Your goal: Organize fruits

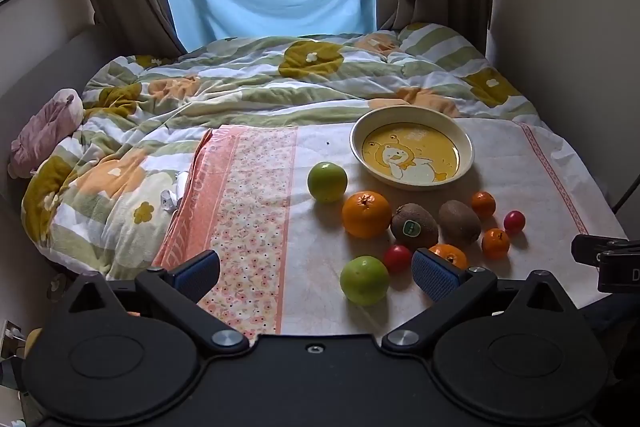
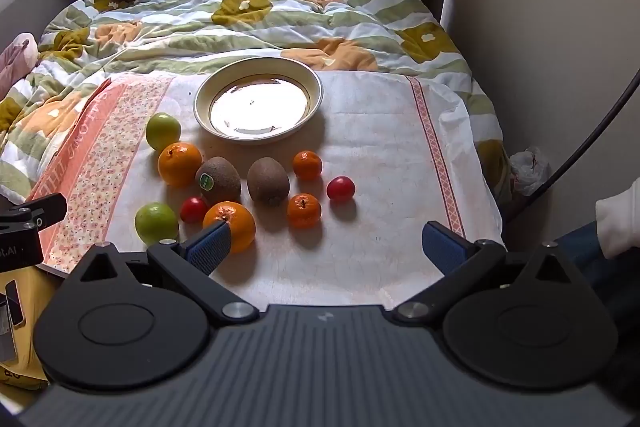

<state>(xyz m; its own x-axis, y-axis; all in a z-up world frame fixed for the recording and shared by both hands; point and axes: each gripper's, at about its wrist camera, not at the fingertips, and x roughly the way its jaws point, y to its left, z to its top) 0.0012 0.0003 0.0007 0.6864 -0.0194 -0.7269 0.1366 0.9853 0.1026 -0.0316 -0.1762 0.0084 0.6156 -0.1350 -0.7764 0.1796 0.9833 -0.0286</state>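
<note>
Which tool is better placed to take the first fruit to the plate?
Probably the left tool: it is open, the near green apple lies just ahead between its fingers. The right tool faces mostly bare cloth.

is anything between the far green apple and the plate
Nothing visible. The far green apple sits just left of the plate, with only bare cloth between them. The orange and kiwis lie nearer the camera, off that path. Both grippers are open and hold nothing.

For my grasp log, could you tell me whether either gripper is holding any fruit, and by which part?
Nothing is held. The left gripper and right gripper are both open, with all the fruit lying loose on the cloth.
</note>
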